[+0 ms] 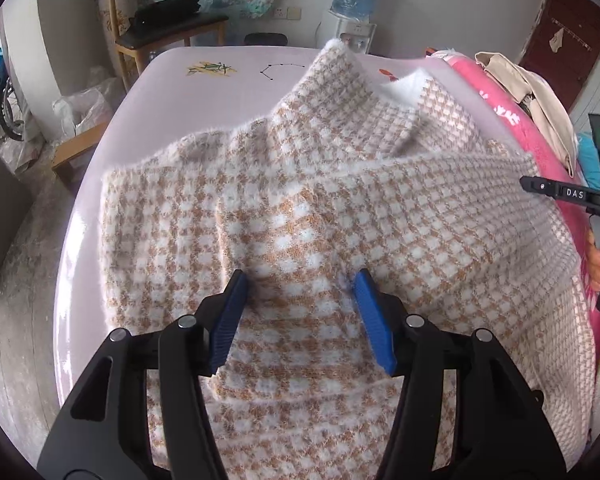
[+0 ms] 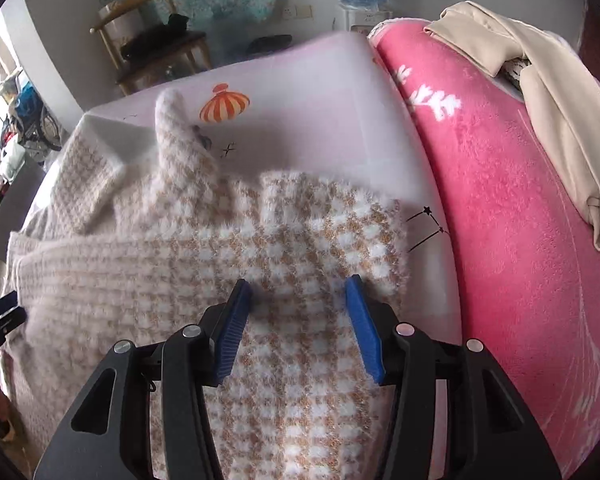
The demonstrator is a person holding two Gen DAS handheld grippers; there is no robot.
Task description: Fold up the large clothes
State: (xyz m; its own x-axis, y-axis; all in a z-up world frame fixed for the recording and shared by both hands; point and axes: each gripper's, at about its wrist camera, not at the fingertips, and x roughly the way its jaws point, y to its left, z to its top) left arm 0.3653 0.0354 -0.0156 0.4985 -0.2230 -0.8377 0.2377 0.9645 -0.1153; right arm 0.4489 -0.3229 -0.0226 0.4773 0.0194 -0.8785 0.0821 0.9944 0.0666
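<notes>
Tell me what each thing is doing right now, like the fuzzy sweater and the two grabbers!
Sweater: lying on the table, partly folded, sleeve laid across its front.
Left gripper: open, above the sweater, holding nothing.
Right gripper: open, above the sweater's edge, holding nothing.
Table: covered with a pale printed cloth, sweater on it.
Pink blanket: spread beside the sweater.
Beige garment: crumpled on the pink blanket.

The left gripper (image 1: pixel 300 276) sits at the bottom middle of its own picture. It tips down, and its two blue pads (image 1: pixel 227 322) stand apart. The right gripper (image 2: pixel 298 280) looks the same in its picture, low in the middle, with its pads (image 2: pixel 363 328) apart too. At the right edge of the left picture, a hand (image 1: pixel 599 258) holds a black handle.
</notes>
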